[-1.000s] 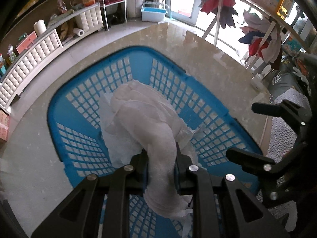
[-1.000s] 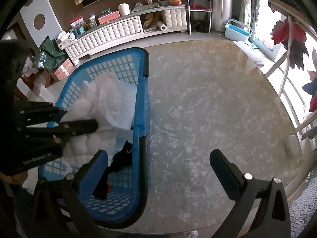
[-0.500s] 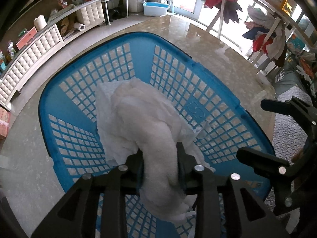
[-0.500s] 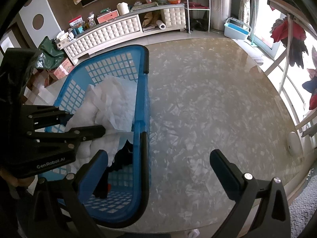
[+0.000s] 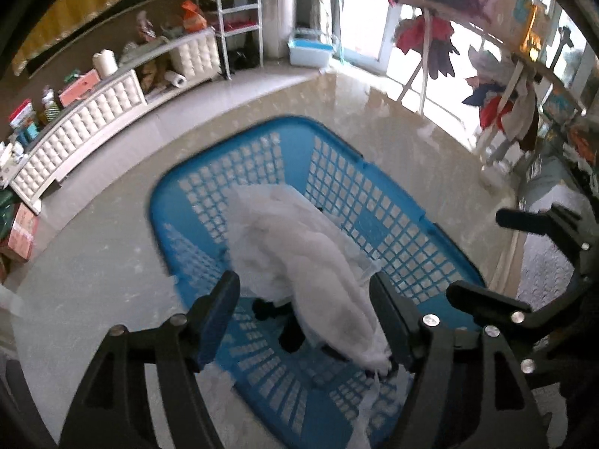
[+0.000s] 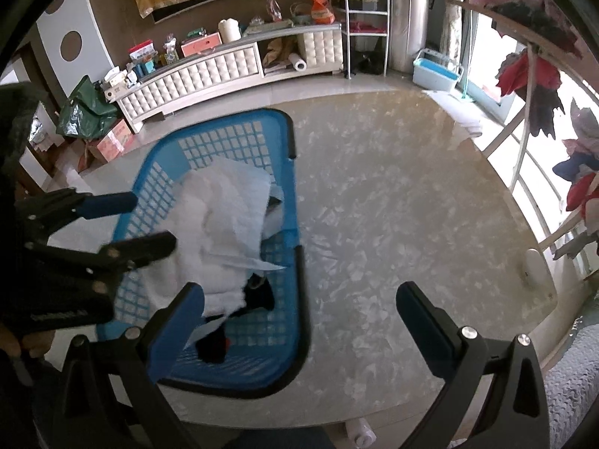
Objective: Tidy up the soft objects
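Observation:
A blue plastic laundry basket (image 5: 389, 205) stands on a round marble table (image 6: 393, 194). A white fluffy cloth (image 5: 299, 254) lies heaped inside it, over a dark garment (image 5: 292, 336). My left gripper (image 5: 307, 321) is open, its jaws spread wide above the basket's near end, with the cloth lying between them. In the right wrist view the basket (image 6: 292, 299), the white cloth (image 6: 221, 220) and the dark garment (image 6: 258, 299) show at the left. My right gripper (image 6: 299, 321) is open and empty, above the basket's right rim and the tabletop.
A white tufted cabinet (image 6: 209, 71) with clutter runs along the back wall. A drying rack with hanging clothes (image 5: 498, 89) stands to the right by the window. A light blue bin (image 6: 436, 71) sits on the floor. Grey upholstery (image 6: 572, 385) lies at the near right.
My left gripper has opened and let go of the white cloth, which now lies in the basket. The left gripper has pulled back. The right gripper has hardly moved.

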Motion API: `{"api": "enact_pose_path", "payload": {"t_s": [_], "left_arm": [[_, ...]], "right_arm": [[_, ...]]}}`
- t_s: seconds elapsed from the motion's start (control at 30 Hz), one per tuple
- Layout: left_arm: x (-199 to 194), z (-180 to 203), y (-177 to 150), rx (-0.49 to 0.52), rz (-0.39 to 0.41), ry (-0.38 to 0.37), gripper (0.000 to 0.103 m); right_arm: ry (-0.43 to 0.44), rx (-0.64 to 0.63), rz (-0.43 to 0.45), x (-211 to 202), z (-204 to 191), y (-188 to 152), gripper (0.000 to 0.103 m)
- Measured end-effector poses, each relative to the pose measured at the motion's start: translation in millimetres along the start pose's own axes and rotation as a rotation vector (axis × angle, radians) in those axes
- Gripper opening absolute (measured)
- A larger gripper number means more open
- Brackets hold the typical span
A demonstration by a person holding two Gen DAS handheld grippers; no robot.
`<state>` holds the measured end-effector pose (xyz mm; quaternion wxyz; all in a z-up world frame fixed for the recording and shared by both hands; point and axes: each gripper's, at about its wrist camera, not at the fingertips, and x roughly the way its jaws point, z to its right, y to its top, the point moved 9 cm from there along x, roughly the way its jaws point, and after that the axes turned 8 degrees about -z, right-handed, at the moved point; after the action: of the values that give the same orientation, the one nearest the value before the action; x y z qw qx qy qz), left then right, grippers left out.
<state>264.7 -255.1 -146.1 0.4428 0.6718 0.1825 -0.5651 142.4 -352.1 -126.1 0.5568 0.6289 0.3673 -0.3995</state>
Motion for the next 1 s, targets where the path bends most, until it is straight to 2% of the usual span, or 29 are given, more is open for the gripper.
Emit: {"api": "enact_pose_path", "payload": {"t_s": [0.07,0.2,0.3,0.37,0.5,0.57,0.63,0.7,0.83,1.0], "left_arm": [[-18.9,-6.6,-4.8,-0.023,0.039,0.008,0.07],[-48.8,-17.6,-19.8,-0.064,0.095,0.021,0.07],[-73.0,-28.4,-38.2,-0.119,0.136,0.028,0.081],[-86.9,-32.6,-52.7,-0.142,0.158,0.028,0.082],[-120.0,-45.5,-76.6,-0.192,0.217,0.045,0.092],[-139.4,-54.4,-87.7,-0.227,0.261,0.051,0.092],[-164.3,-65.0,-101.7,-0.258,0.321,0.071,0.093],[-182.1,-72.4,-112.4,-0.277,0.357,0.098,0.103],[-221.9,-88.5,-139.0,-0.322,0.433,0.178,0.103],[-251.9,-101.0,-165.0,-0.376,0.485,0.241,0.103]], "right_arm": [[-0.043,-0.033,0.021,-11.1,-10.3,-3.4,0.103],[-0.045,-0.065,0.05,-28.1,-32.6,-10.2,0.103],[-0.046,-0.077,0.084,-42.7,-48.8,-14.9,0.103],[-0.061,-0.083,0.112,-53.0,-59.2,-15.9,0.103],[-0.051,-0.089,0.195,-76.8,-86.4,-15.4,0.103],[-0.037,-0.099,0.24,-90.3,-101.4,-15.1,0.103],[-0.019,-0.11,0.283,-103.0,-117.1,-14.9,0.103],[0.004,-0.112,0.316,-114.2,-127.2,-14.8,0.103],[0.02,-0.129,0.385,-133.3,-149.8,-15.5,0.103],[0.048,-0.164,0.404,-140.3,-168.2,-20.2,0.103]]}}
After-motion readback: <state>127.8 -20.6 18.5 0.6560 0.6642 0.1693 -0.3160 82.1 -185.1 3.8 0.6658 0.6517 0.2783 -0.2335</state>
